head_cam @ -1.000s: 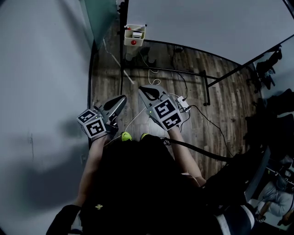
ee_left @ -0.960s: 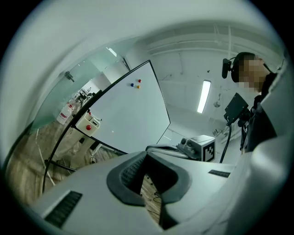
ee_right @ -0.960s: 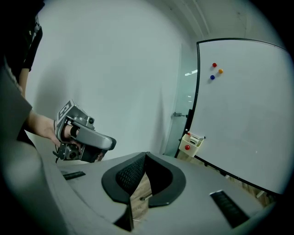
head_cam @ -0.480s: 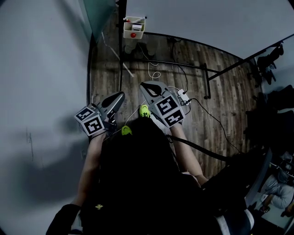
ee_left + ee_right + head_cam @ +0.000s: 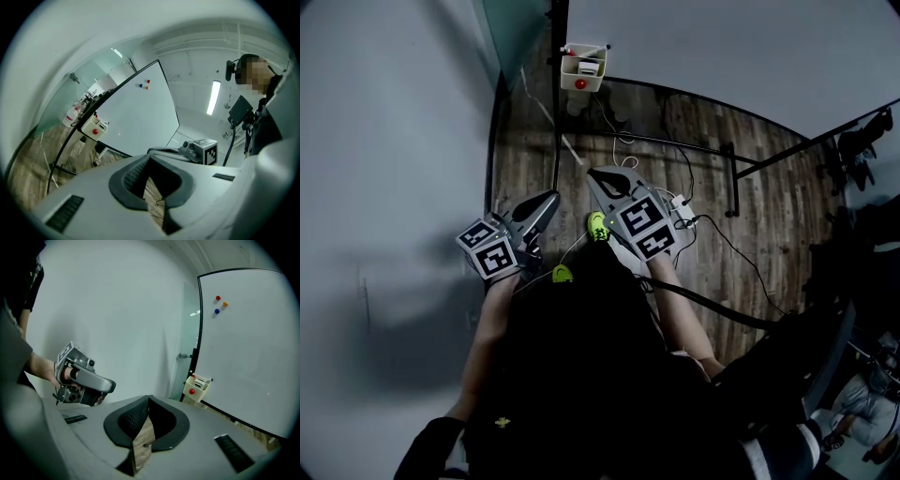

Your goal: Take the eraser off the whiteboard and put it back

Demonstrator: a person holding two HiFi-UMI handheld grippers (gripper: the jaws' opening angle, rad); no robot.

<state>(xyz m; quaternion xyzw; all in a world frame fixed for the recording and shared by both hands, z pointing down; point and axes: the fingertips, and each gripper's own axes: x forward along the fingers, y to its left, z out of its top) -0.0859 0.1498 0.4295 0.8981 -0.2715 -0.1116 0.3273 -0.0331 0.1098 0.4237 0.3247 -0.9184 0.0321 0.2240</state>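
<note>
Open room first: there's a clear strip of dark wood-plank floor point(image 5: 769, 225) between the person and the big white whiteboard point(image 5: 722, 47). The black metal stand bars point(image 5: 675, 142) run along the board's bottom edge, with a foot sticking out towards the person. On the left, a plain grey wall point(image 5: 384, 141) sits close, and a teal glass panel point(image 5: 511, 28) meets it right by the board's left edge, so that corner is tight. Black cables point(image 5: 712, 234) and a white power strip point(image 5: 682, 208) lie on the planks just right of the grippers.

The left gripper point(image 5: 553, 197) and the right gripper point(image 5: 592, 175) are side by side in front of the person and well apart from the board. The left one is level and the right one is tipped down a bit. In the gripper views both have their jaws together with nothing between them, left gripper point(image 5: 149, 157) and right gripper point(image 5: 148, 398).

A small cream plastic tray point(image 5: 582, 70) with a red dot hangs at the board's lower left corner. A blocky white-and-dark piece sits in it. That's probably the eraser point(image 5: 580, 69), but it's too small to be sure.

The board face is blank apart from three little round magnets point(image 5: 218, 298) (red, orange, blue) up high. Neon yellow shoes point(image 5: 598, 226) poke out below the grippers.
</note>
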